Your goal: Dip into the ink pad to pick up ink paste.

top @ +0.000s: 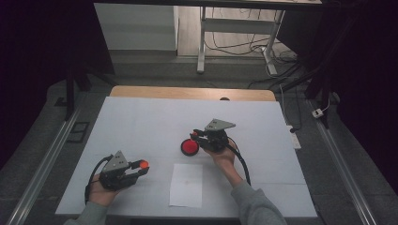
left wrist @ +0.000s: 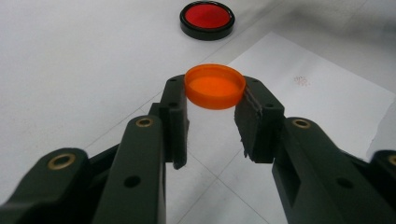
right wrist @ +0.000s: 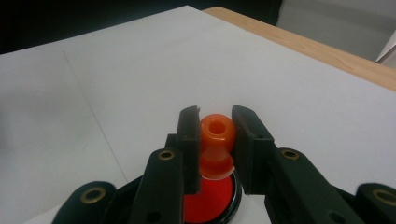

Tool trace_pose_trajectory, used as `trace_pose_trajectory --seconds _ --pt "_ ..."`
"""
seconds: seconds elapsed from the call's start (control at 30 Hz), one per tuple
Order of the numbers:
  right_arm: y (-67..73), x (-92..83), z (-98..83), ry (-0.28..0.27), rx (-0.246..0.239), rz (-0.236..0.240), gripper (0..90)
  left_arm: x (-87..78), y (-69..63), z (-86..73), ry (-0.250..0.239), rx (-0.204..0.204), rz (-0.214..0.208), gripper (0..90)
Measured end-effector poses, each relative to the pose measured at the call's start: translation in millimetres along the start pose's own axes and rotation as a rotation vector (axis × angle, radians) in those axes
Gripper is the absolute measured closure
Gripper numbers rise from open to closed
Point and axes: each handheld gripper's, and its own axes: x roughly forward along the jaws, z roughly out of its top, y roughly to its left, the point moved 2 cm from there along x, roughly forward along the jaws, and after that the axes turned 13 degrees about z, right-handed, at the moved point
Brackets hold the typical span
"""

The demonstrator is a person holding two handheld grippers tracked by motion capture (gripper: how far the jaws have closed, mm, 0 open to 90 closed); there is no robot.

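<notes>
My left gripper (top: 140, 167) rests near the table's front left, shut on a flat orange cap (left wrist: 215, 86) pinched by its edges between the jaw tips (left wrist: 212, 95). The same orange cap (top: 143, 164) pokes out to the right of that gripper. My right gripper (top: 195, 136) is at mid-table, shut on a small orange knob (right wrist: 216, 135) with a round holed head and a flared foot. The knob hangs just over a red disc in a black rim (right wrist: 211, 198). That red disc (top: 189, 147) lies on the table, and the red disc (left wrist: 207, 18) is far ahead of my left jaws.
A white cover (top: 141, 122) spreads over the table, with a bare wooden edge (top: 187, 93) at the back. A loose sheet of paper (top: 186, 184) lies near the front edge between my two hands. Desk legs and cables (top: 234, 44) stand beyond the table.
</notes>
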Motion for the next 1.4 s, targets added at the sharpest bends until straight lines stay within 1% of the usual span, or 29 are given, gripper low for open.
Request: trace_pose_trajectory --seconds 0.3,0.43,0.53,0.6,0.8,1.0,1.23,1.3,1.33,1.37,1.4 --pt "-4.1 7.8 -4.3 0.024 0.006 -0.014 72.8 0.3 0.3 -0.3 0.003 0.0 -0.001 64.8" --pt "-4.6 12.4 -6.4 0.021 0.018 -0.005 72.7 0.0 0.6 -0.4 0.001 0.0 -0.001 64.8" --pt "-4.1 16.4 -7.9 0.032 0.022 0.003 72.7 -0.2 1.0 -0.4 0.002 -0.001 -0.001 64.8" --pt "-3.8 18.6 -8.7 0.041 0.021 0.006 72.7 -0.2 1.1 -0.5 0.003 0.0 -0.001 64.8" --pt "-1.5 17.7 -5.8 0.038 0.01 0.004 72.8 0.1 1.3 -0.8 0.005 -0.001 -0.001 64.8" --pt "-3.3 21.2 -10.4 0.063 0.019 0.008 72.7 0.6 1.0 -0.9 0.007 -0.002 -0.002 64.8" --pt "-3.3 23.8 -12.4 0.074 0.017 0.012 72.7 0.9 1.0 -1.1 0.008 -0.003 -0.002 64.9" --pt "-3.5 27.4 -16.1 0.112 0.011 0.012 72.8 1.2 0.9 -1.2 0.009 0.0 -0.003 64.9" --pt "-3.2 30.6 -20.4 0.121 0.008 0.015 72.8 1.2 0.9 -1.3 0.01 -0.002 -0.003 64.8" --pt "-3.3 30.9 -21.6 0.106 0.014 0.015 72.9 1.1 0.9 -1.4 0.01 -0.002 -0.002 64.8" --pt "-4.0 30.3 -21.5 0.113 0.02 0.018 72.9 0.8 0.9 -1.4 0.009 -0.003 -0.001 64.8"
